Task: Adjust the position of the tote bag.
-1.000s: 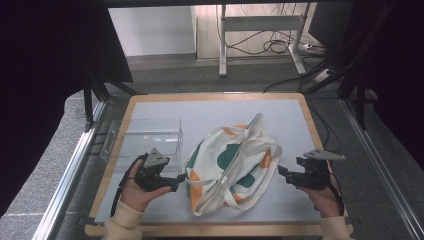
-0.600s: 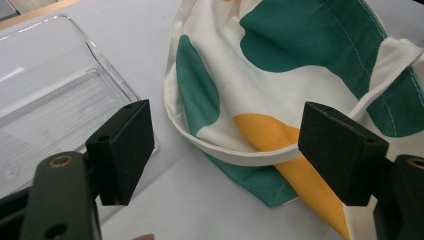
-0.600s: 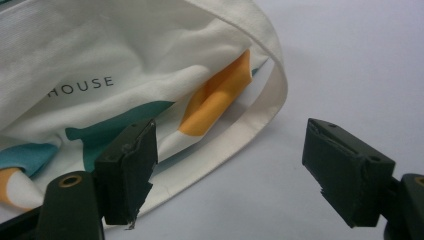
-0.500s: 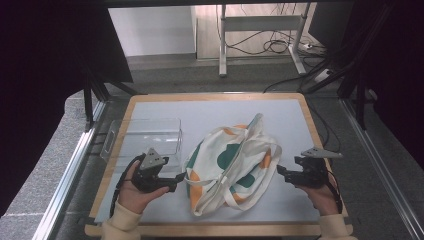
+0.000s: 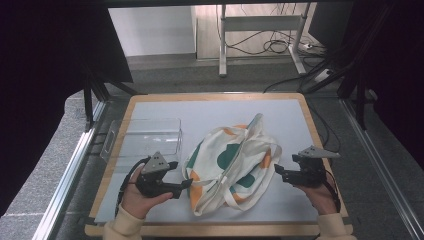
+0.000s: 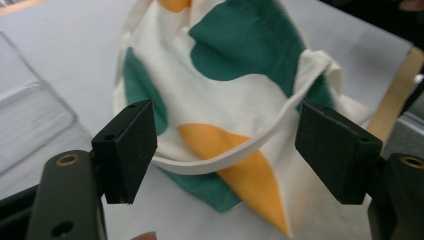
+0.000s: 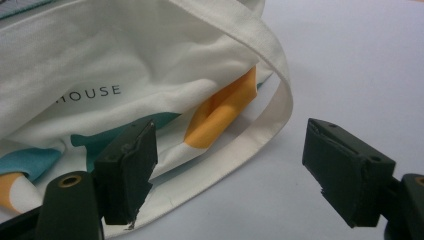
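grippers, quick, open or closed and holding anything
left gripper: open, empty, jaws either side of the tote bag strap.
right gripper: open, empty, beside the bag.

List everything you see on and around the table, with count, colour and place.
Tote bag: one, cream with green and orange patches, crumpled at the table's middle.
Clear box: one, transparent, left of the bag.
Table: one, pale top with wooden rim.
Metal stand: one, grey, on the floor beyond the table.
Cables: several, black, on the floor by the stand.
Left tongs: one, black, open, at the bag's left edge.
Right tongs: one, black, open, at the bag's right edge.
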The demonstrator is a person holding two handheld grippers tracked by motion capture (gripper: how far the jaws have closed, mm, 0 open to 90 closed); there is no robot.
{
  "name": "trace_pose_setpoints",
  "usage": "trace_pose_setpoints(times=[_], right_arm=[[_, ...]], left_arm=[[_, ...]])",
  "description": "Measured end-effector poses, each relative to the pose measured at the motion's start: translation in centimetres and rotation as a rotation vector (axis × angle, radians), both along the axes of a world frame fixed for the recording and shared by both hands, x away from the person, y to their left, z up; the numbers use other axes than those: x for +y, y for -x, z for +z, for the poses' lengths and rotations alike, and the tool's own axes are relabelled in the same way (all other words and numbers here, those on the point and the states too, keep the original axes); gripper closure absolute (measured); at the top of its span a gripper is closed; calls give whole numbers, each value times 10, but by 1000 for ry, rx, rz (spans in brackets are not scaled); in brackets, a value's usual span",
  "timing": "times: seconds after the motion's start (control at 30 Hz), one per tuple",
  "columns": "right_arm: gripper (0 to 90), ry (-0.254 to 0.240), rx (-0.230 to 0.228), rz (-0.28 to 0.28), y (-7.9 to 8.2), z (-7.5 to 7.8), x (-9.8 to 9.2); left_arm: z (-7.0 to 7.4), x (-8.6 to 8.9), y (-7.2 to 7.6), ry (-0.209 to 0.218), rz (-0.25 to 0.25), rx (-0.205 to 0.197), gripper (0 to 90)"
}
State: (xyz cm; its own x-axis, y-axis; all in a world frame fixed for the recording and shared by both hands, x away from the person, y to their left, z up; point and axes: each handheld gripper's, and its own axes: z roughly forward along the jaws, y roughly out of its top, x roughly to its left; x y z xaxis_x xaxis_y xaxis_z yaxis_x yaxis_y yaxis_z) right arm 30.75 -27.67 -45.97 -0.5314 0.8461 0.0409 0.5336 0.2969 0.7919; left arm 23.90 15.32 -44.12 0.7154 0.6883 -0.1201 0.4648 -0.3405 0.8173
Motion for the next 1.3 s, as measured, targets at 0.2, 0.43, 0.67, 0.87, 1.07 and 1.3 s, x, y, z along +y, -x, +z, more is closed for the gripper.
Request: trace_pose_setpoints(times=[0.2,0.43,0.67,0.87,1.07,1.3], right_arm=[[219,1,9,13,-1,-2,1],[217,-17,7,21,-2,-2,2],[213,-10,15,24,-4,-4,5],[210,-25,25,26,-5,-4,2],[206,-29,30,30,-5,-5,2],[204,-32,32,26,-6,-6,0]], left_arm=[[2,-10,12,20,-46,-2,255],[0,-22,20,20,-96,21,255],[-4,-30,24,-3,-140,41,290],[-6,-44,29,-43,-167,40,290],[-14,-56,30,-86,-167,50,284],[-31,-72,30,-191,-142,50,294]])
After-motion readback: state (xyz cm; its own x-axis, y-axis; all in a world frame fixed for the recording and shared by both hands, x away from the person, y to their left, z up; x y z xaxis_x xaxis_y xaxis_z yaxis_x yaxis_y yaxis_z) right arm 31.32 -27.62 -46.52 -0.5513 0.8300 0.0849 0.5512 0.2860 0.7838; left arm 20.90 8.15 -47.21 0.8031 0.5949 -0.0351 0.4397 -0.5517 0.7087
